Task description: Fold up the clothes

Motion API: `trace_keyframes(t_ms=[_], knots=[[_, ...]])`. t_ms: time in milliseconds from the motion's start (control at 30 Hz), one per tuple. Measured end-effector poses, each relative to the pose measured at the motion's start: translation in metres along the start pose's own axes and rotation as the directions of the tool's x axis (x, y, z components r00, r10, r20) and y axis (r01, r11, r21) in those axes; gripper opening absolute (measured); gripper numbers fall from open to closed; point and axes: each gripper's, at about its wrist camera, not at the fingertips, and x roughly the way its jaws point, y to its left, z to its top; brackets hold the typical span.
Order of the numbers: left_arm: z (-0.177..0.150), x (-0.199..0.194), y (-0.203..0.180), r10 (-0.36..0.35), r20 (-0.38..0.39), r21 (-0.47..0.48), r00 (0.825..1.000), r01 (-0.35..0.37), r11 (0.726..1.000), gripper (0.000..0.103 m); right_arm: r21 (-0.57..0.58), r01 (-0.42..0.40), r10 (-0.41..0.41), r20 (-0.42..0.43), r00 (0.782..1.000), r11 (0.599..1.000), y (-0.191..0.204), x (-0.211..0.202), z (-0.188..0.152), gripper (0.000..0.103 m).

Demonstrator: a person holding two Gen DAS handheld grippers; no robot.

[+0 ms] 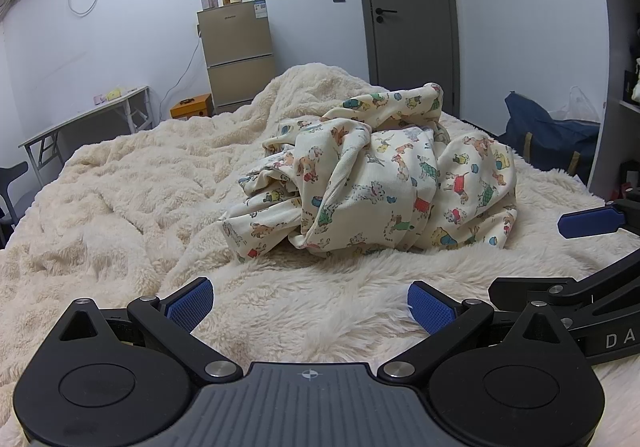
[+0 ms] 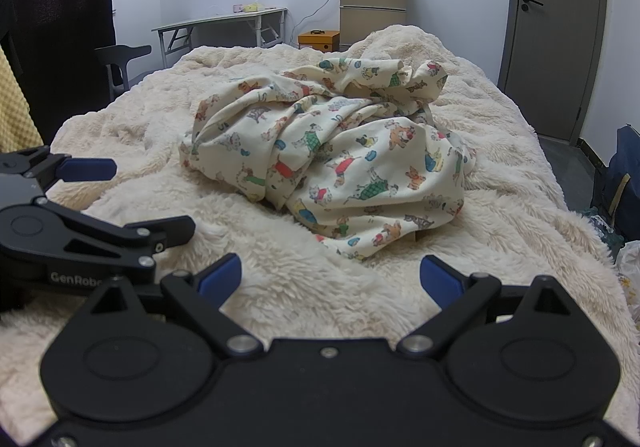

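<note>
A cream garment printed with small cartoon animals point(image 1: 384, 175) lies crumpled in a heap on the fluffy cream blanket point(image 1: 120, 183) that covers the bed. My left gripper point(image 1: 310, 301) hovers low over the blanket, short of the heap, open and empty. The right gripper point(image 1: 588, 221) shows at the right edge of the left wrist view. In the right wrist view the same garment point(image 2: 340, 155) sits ahead of my right gripper point(image 2: 330, 275), which is open with nothing between its blue pads. The left gripper point(image 2: 86, 169) is in view at the left there.
A beige fridge point(image 1: 238, 55) with jars on top stands by the far wall next to a grey door point(image 1: 408, 7). A folding table point(image 1: 84, 119) and an orange box point(image 1: 192, 106) stand left of the bed. A dark blue bag point(image 1: 548, 131) sits on the right.
</note>
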Motion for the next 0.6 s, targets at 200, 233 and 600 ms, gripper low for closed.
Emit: trace_keyframes(t_ms=[200, 233, 600], knots=[[-0.0008, 0.0, -0.0001, 0.002, -0.001, 0.0, 1.0, -0.002, 1.0, 0.103, 0.0, -0.001, 0.001, -0.001, 1.0, 1.0, 0.0002, -0.0002, -0.0007, 0.096], [-0.0009, 0.0, -0.0002, 0.002, -0.001, 0.001, 1.0, -0.002, 1.0, 0.103, -0.001, -0.001, 0.001, -0.001, 1.0, 1.0, 0.0003, -0.0003, -0.0007, 0.096], [-0.0019, 0.0002, -0.0004, 0.007, -0.001, 0.004, 1.0, -0.007, 1.0, 0.103, -0.002, -0.003, 0.003, -0.005, 1.0, 1.0, 0.0005, 0.0012, -0.0015, 0.096]])
